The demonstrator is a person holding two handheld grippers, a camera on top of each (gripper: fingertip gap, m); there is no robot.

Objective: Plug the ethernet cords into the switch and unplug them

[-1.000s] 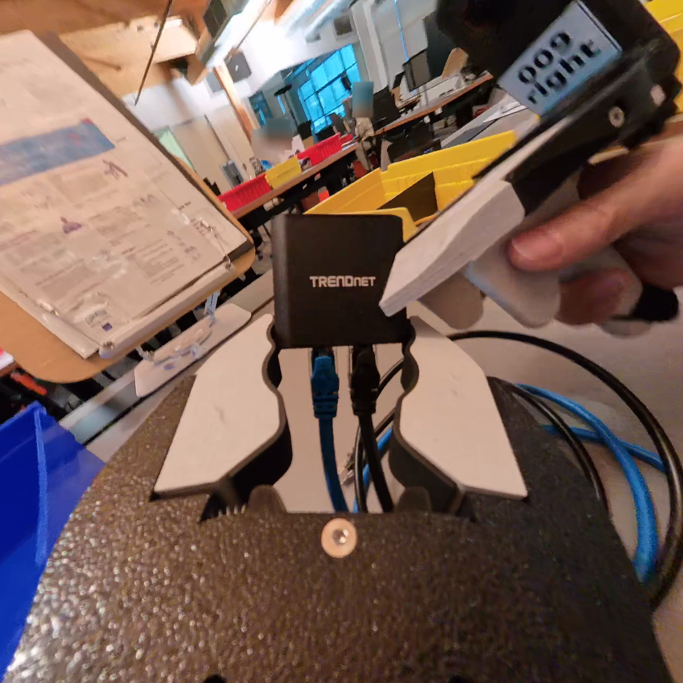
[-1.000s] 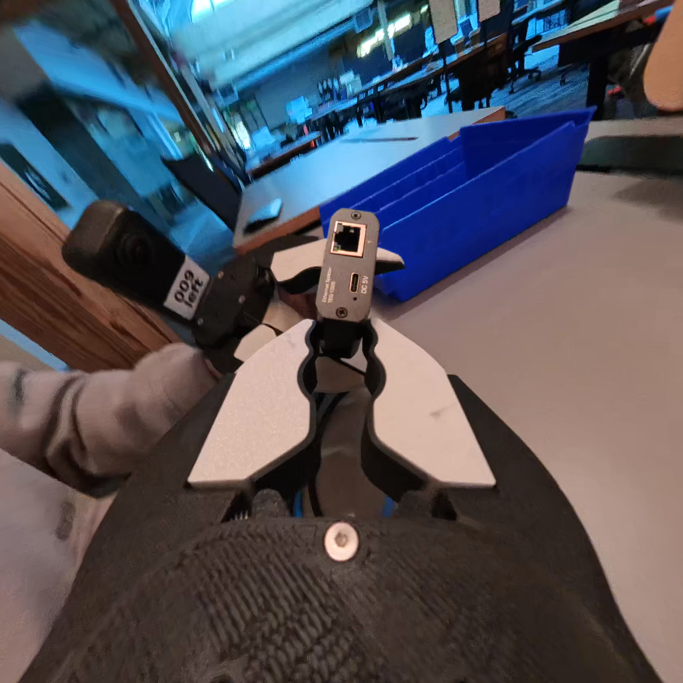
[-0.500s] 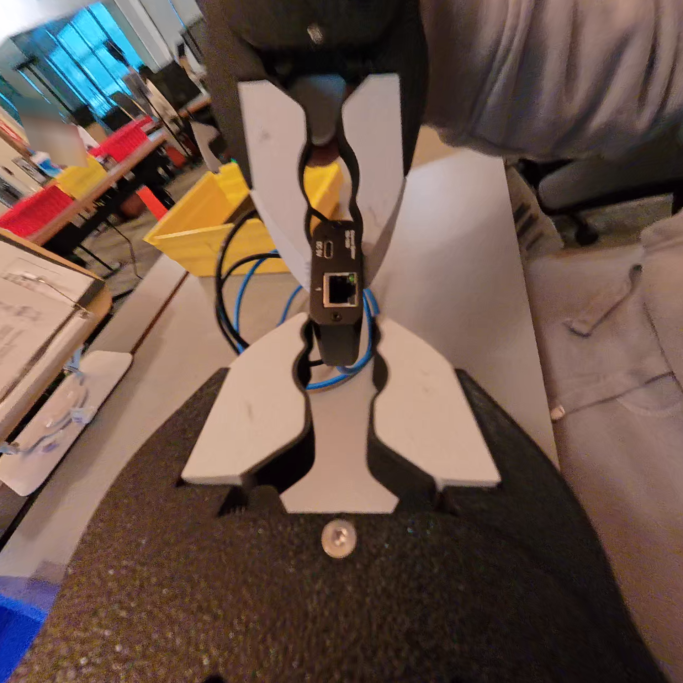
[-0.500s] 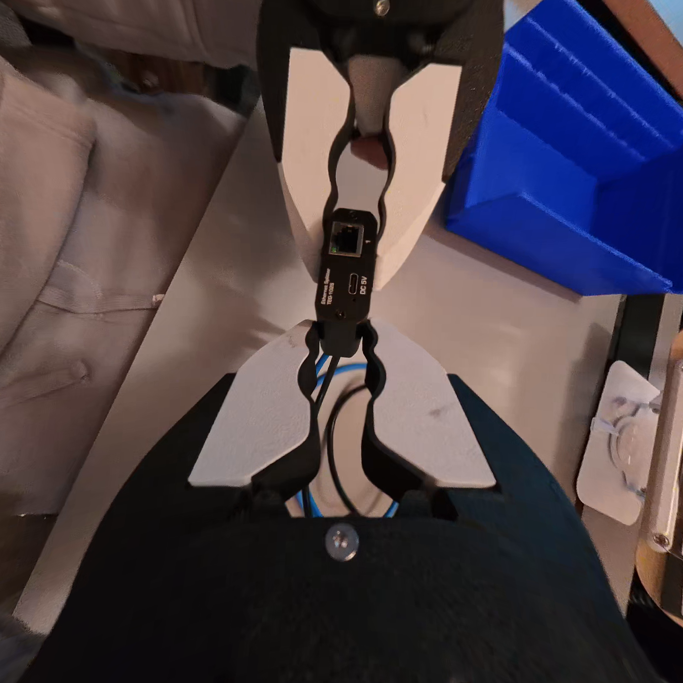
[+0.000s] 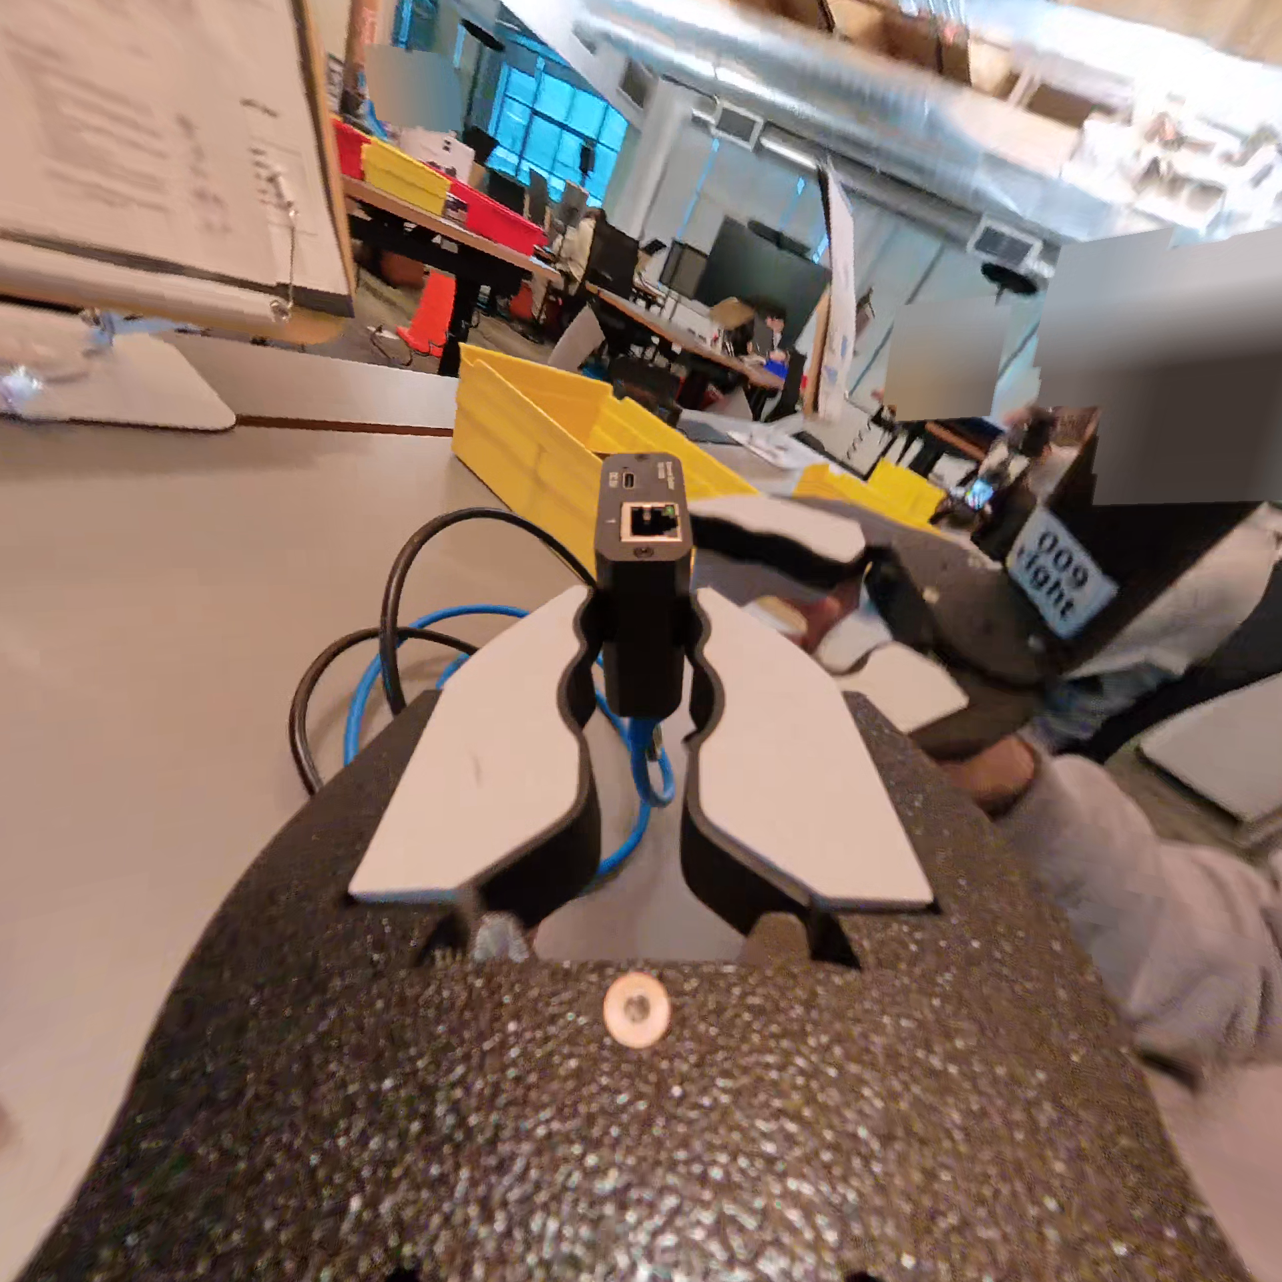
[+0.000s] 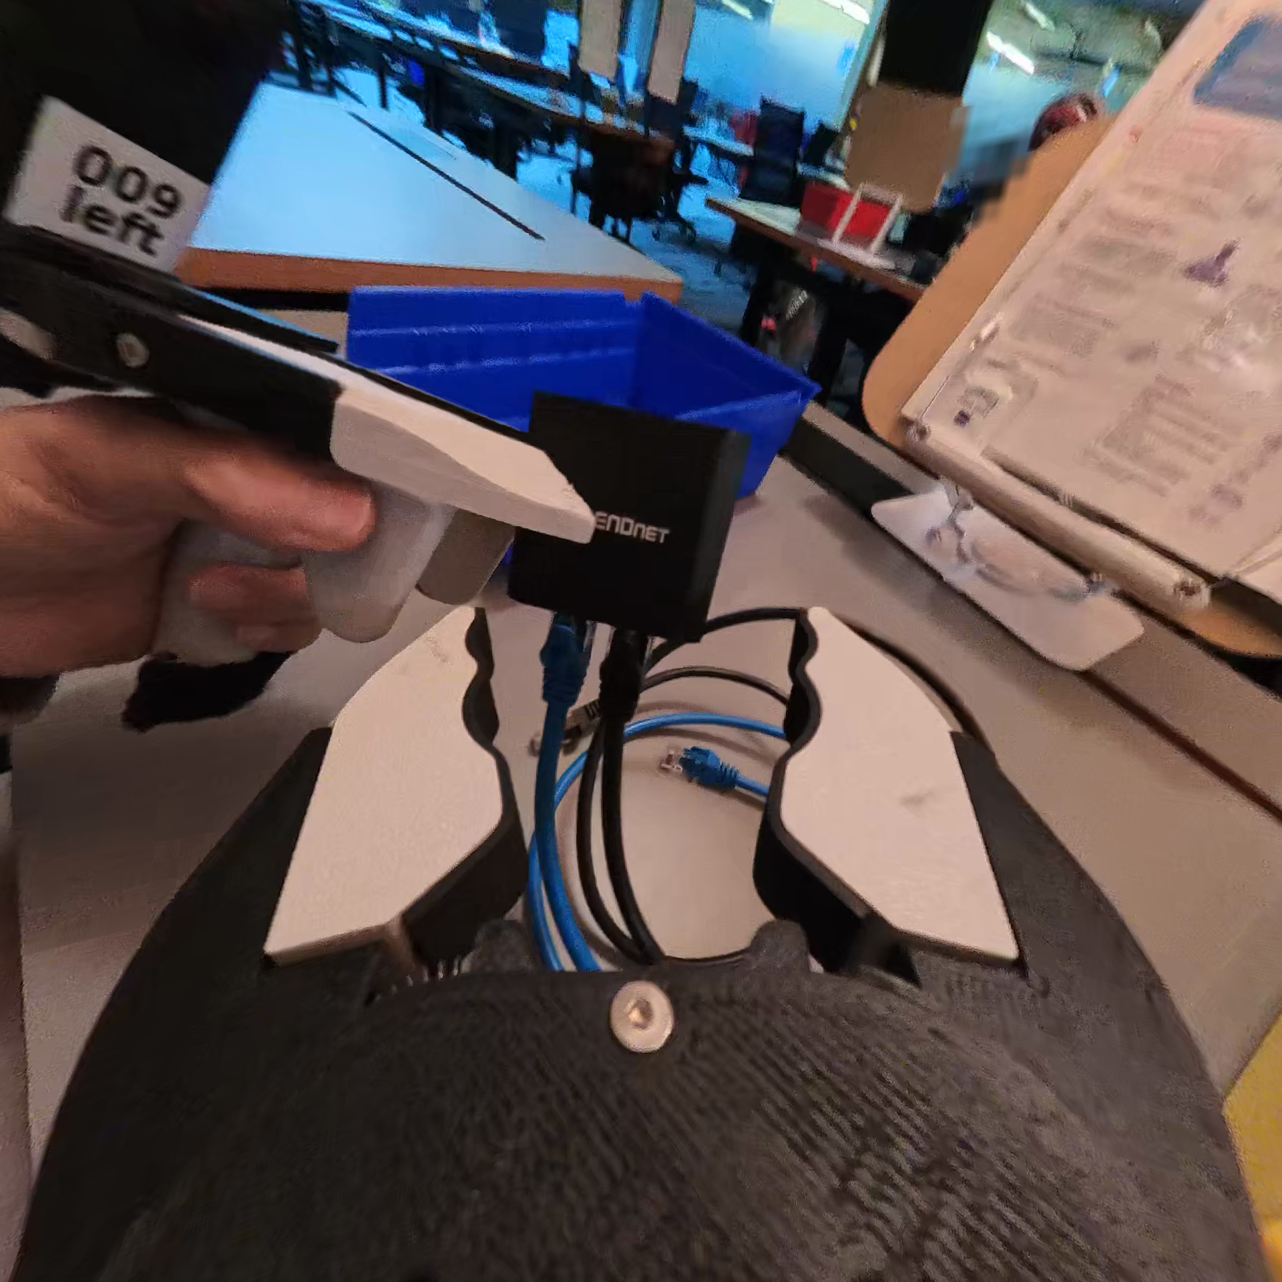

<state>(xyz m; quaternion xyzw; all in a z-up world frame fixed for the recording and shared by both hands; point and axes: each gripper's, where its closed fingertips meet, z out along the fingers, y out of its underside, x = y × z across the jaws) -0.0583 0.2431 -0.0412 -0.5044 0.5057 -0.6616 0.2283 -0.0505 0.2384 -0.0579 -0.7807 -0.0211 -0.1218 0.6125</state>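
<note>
Two cords, blue (image 6: 565,666) and black (image 6: 619,683), hang from the switch (image 6: 638,513) your left claw (image 5: 642,628) clamps. Your right claw (image 6: 642,666) sits wide apart just below their plugs.

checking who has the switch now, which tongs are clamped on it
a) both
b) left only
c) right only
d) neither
b: in the left wrist view the left tongs pinch the black switch, while in the right wrist view the right tongs stand wide open around the blue ethernet cord and black ethernet cord hanging from it.
</note>
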